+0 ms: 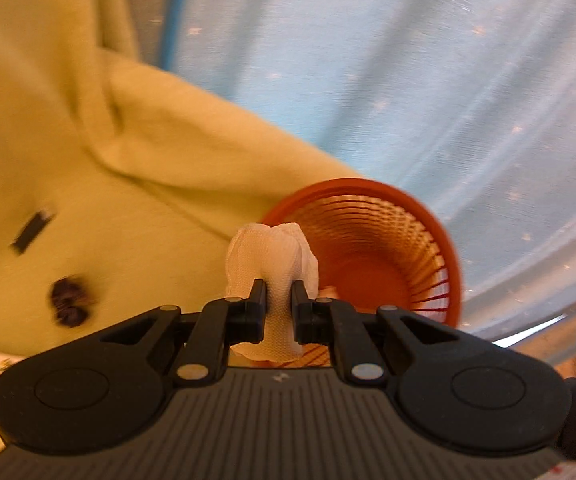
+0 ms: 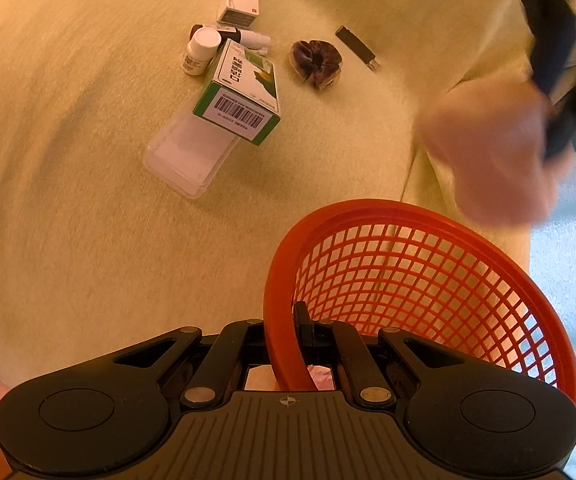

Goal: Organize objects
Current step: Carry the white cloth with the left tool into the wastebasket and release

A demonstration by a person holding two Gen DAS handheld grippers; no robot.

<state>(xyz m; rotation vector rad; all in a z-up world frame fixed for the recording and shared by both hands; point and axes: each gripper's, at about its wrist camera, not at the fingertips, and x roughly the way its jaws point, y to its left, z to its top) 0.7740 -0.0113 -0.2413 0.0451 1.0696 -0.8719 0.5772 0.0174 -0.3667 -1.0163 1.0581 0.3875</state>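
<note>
The crumpled white tissue (image 1: 272,272) is pinched at its middle between the narrowed jaws of the left gripper (image 1: 279,300), with the red basket's (image 1: 408,208) mouth just beyond at about 2 o'clock. It is judged light, soft and easily squashed, so a gentle grip at the bunched waist should do. The basket, a light springy plastic mesh, is clamped at its rim (image 2: 284,320) by the right gripper (image 2: 282,324). On the yellow blanket (image 2: 88,240) lie a green box (image 2: 240,96), a white bottle (image 2: 200,50), a dark scrunchie (image 2: 316,62) and a black stick (image 2: 356,46), towards 12 o'clock.
</note>
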